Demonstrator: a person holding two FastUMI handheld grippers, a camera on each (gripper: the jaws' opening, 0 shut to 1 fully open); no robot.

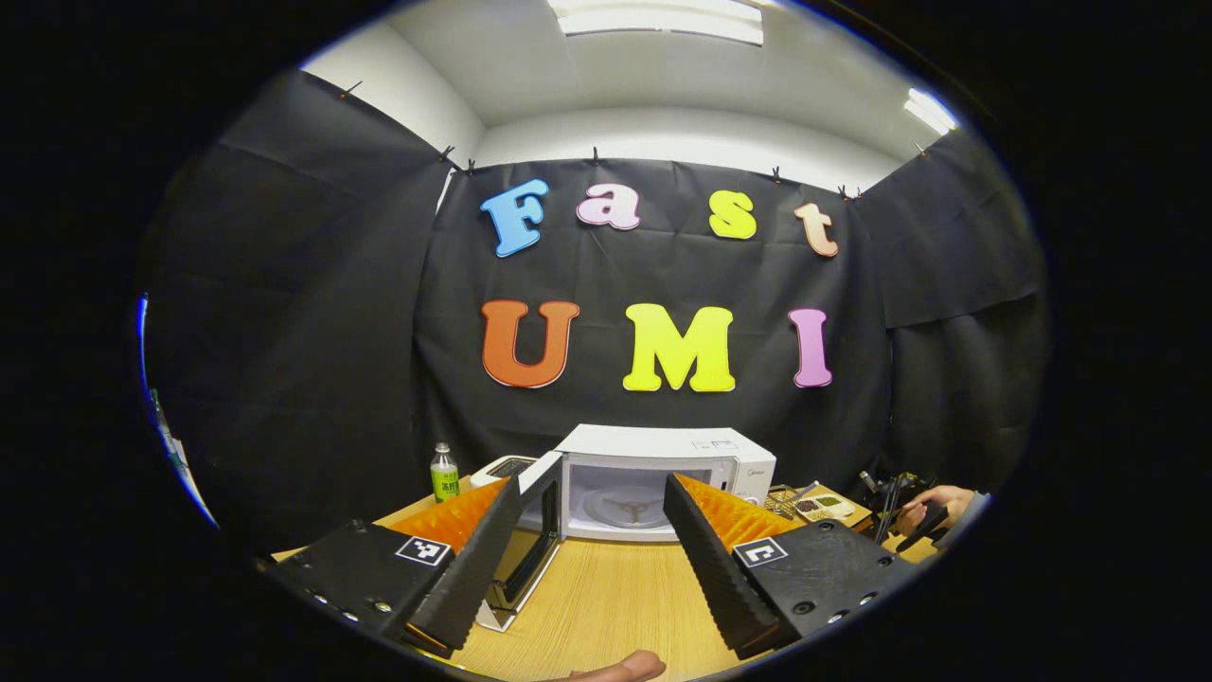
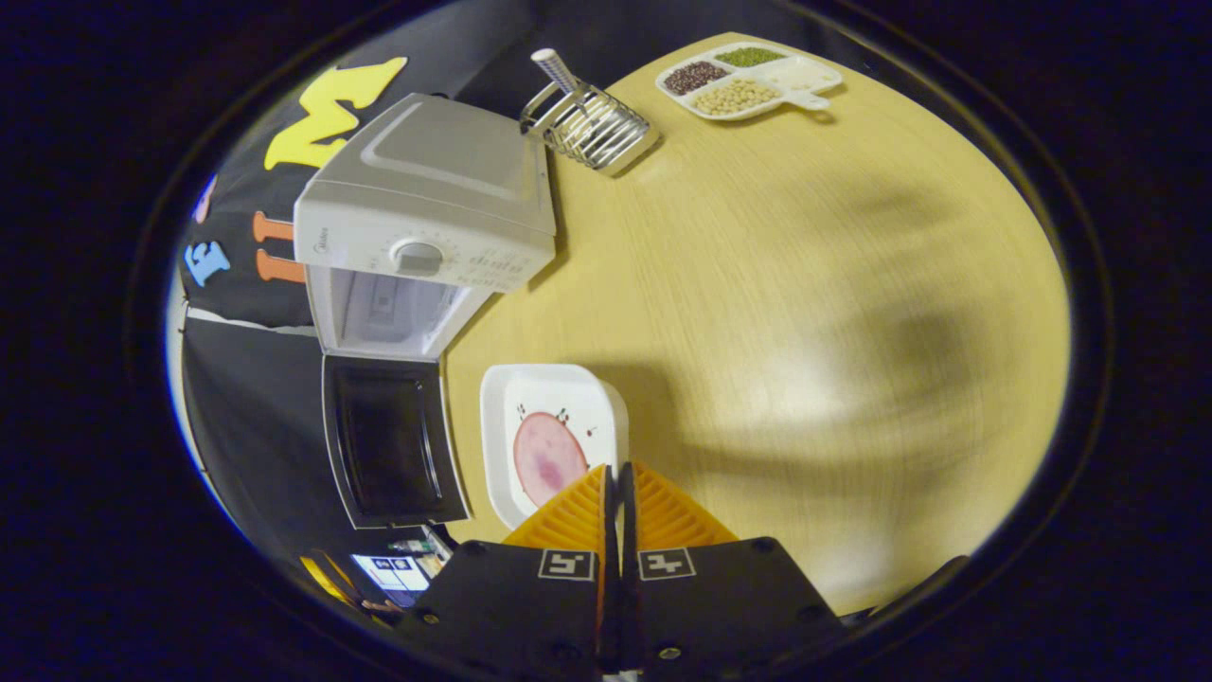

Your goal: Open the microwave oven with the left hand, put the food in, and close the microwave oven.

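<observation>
White boxy microwave oven (image 1: 663, 478) stands open. Right gripper (image 2: 616, 488) pinches square white plate (image 2: 549, 417) rim; left gripper (image 1: 592, 540) spread, empty. Thin edge grip risks tipping pink ham slice (image 2: 547, 457).

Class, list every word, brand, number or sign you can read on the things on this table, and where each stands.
Microwave brand mark: too small to read.
Microwave dial markings: blurred.
Bottle label: too small to read.
Plate: no words.
Nothing can be quoted.

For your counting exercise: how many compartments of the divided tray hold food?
4: on the divided tray, dark beans left, green top, pale beans front, white contents right, by the handle. None looks hidden.
</observation>
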